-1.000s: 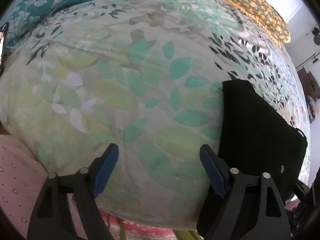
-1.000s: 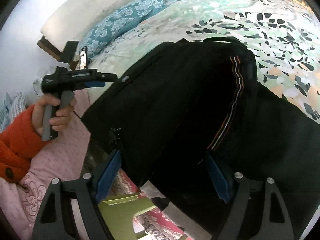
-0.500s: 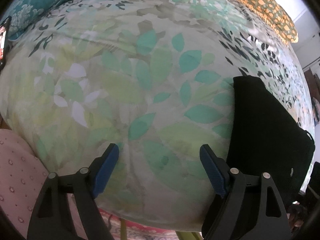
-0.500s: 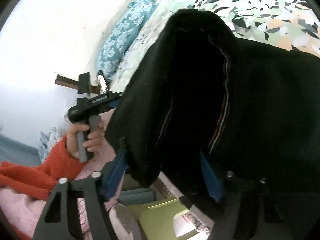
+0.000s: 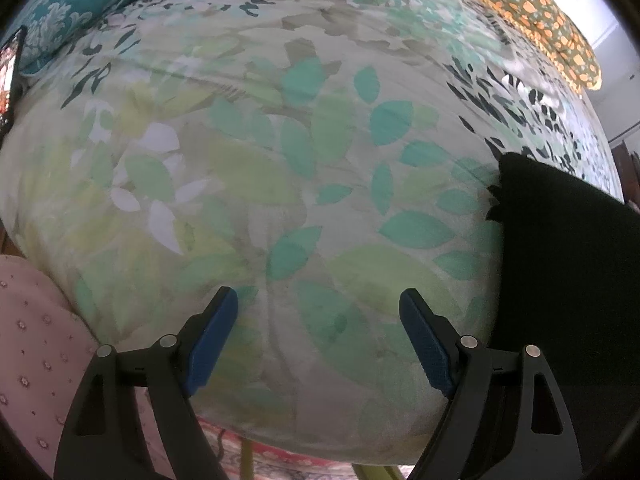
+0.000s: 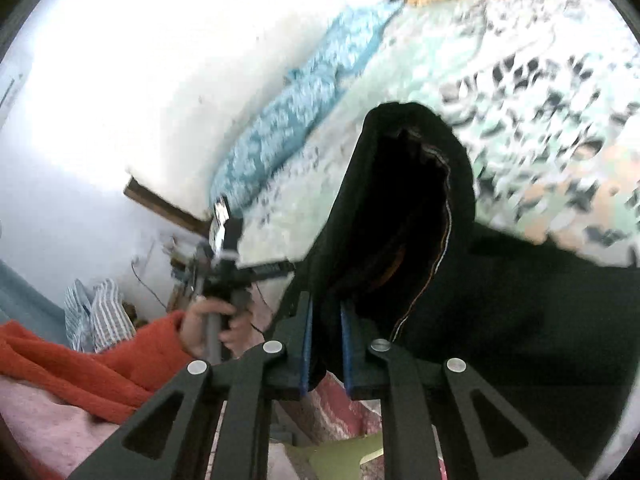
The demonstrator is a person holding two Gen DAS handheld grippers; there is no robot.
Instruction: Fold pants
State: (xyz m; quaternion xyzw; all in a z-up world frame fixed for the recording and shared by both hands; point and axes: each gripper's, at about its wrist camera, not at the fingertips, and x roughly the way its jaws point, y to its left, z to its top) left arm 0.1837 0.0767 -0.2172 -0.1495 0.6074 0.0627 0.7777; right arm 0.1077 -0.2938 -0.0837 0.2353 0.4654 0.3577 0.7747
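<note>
The black pants (image 6: 520, 300) lie on the leaf-print bed cover and hang over its near edge. A thin striped seam shows on them. My right gripper (image 6: 325, 344) is shut on a fold of the pants and holds it lifted, so the cloth stands up in a hump. In the left wrist view the pants (image 5: 568, 280) fill the right side. My left gripper (image 5: 320, 340) is open and empty above the bed cover (image 5: 280, 160), left of the pants. It also shows in the right wrist view (image 6: 228, 272), held in a hand with an orange sleeve.
A teal patterned pillow (image 6: 292, 120) lies at the head of the bed by a white wall. An orange-patterned cloth (image 5: 532, 8) lies at the bed's far edge. Pink bedding (image 5: 32, 352) sits at the lower left. A phone (image 5: 10, 76) rests by the pillow.
My right gripper has shut on the edge of the pants and lifted it, raising the cloth. My left gripper stayed open and drifted a little to the left of the pants.
</note>
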